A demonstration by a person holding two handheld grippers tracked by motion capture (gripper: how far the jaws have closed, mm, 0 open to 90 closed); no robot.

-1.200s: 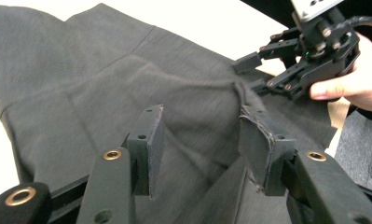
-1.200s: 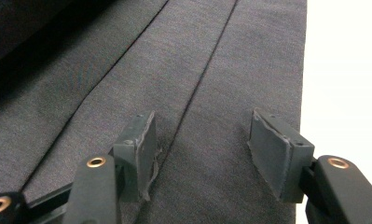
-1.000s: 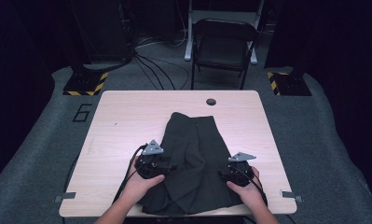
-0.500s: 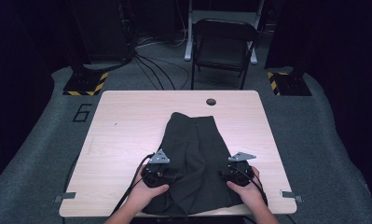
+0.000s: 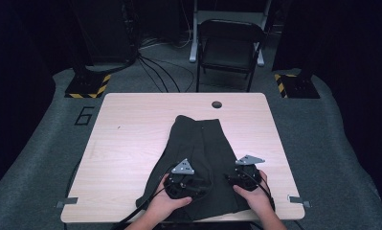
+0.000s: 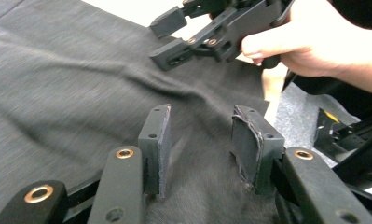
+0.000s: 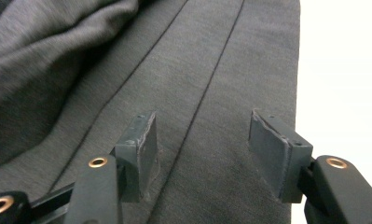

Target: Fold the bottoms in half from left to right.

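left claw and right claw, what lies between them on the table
Only dark cloth. In the high view the left claw and right claw both sit on it near the table's front edge, with a strip of cloth and nothing else between them.

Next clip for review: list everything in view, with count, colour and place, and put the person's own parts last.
garment: 1, dark grey, spread on the table's near middle
table: 1, light wood, centre
hole: 1, dark, table's far edge
folding chair: 1, black, behind the table
hazard-striped bases: 2, black and yellow, far floor corners
cables: several, black, floor behind the table
left claw: 1, black, jaws apart over the garment
right claw: 1, black, jaws apart over the garment's edge
hands: 2, near edge, each holding a claw
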